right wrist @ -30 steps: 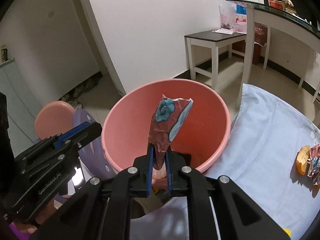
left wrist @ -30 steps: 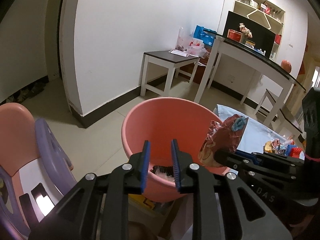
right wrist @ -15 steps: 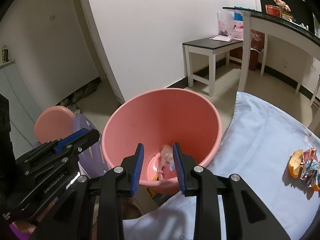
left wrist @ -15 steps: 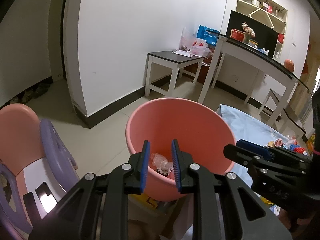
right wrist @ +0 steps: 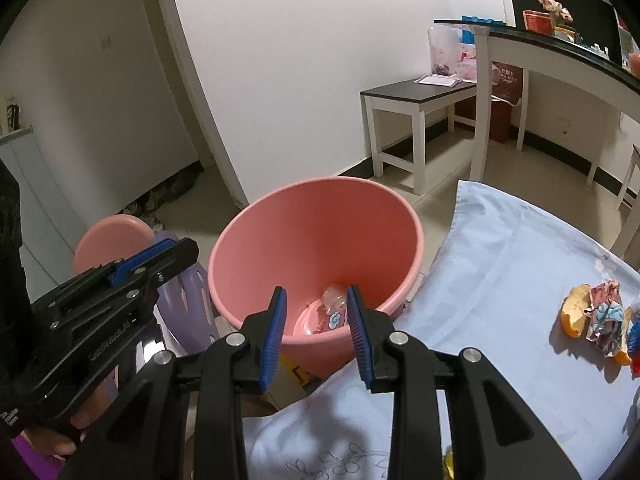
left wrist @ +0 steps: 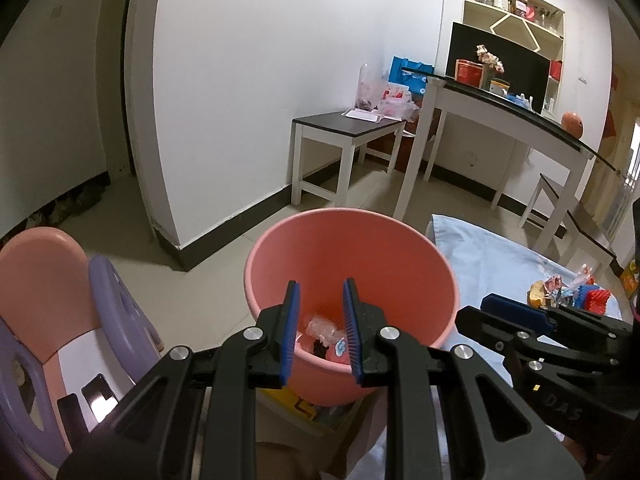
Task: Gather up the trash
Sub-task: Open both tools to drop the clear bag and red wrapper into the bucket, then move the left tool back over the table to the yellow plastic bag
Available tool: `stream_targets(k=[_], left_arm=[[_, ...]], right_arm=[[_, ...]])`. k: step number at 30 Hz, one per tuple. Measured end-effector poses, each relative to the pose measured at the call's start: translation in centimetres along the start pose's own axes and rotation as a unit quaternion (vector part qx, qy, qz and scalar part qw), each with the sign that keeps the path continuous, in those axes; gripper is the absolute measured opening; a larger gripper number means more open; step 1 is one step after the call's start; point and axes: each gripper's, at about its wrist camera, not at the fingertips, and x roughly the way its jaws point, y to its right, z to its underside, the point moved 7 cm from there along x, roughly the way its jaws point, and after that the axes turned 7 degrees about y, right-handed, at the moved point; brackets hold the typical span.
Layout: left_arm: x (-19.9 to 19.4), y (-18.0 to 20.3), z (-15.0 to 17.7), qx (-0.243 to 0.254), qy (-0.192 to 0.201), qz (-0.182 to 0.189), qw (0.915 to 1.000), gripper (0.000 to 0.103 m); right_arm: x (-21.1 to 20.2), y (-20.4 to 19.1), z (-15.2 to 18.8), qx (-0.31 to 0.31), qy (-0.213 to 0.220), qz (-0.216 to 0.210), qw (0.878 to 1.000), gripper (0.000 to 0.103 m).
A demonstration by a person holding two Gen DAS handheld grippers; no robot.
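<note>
A pink bucket (left wrist: 348, 256) (right wrist: 320, 232) stands beside the light blue cloth-covered table (right wrist: 500, 264). Wrappers and clear plastic (left wrist: 324, 334) (right wrist: 334, 312) lie at its bottom. My left gripper (left wrist: 319, 330) is open and empty, above the bucket's near rim. My right gripper (right wrist: 316, 330) is open and empty, also just short of the bucket's near rim; it shows at the right of the left wrist view (left wrist: 516, 312). More trash lies on the cloth at the right: an orange peel (right wrist: 576, 310) and a crumpled wrapper (right wrist: 606, 318) (left wrist: 554, 294).
A pink and purple child's chair (left wrist: 68, 304) stands left of the bucket. A small dark-topped white side table (left wrist: 344, 140) and a long white desk (left wrist: 504, 120) stand by the back wall. A yellow box (left wrist: 304, 404) sits under the bucket.
My right gripper opened and let go of the red and blue wrapper, which dropped into the bucket. Both grippers have pulled back a little from the bucket.
</note>
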Motion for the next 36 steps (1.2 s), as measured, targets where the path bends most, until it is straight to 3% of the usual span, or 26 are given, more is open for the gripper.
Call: stream_targets(k=[21,29,36], left_arm=[[-2.5,7.1,-0.6,0.06,0.015,0.035,0.9975,0.022],[-2.7,11.4,0.4,0.068,-0.006,0.122,0.9902,0.022],[-2.8,16.2,2.7,0.093,-0.042,0.211,0.9722,0.022]], right_arm=[[-7.4,6.0,1.0,0.037,0.03,0.038,0.998,0.039],[-11.8,11.9,2.9,0.074,0.031,0.095,0.992,0.04],[-15.6,17.0,4.6,0.096,0.039,0.154,0.983,0.042]])
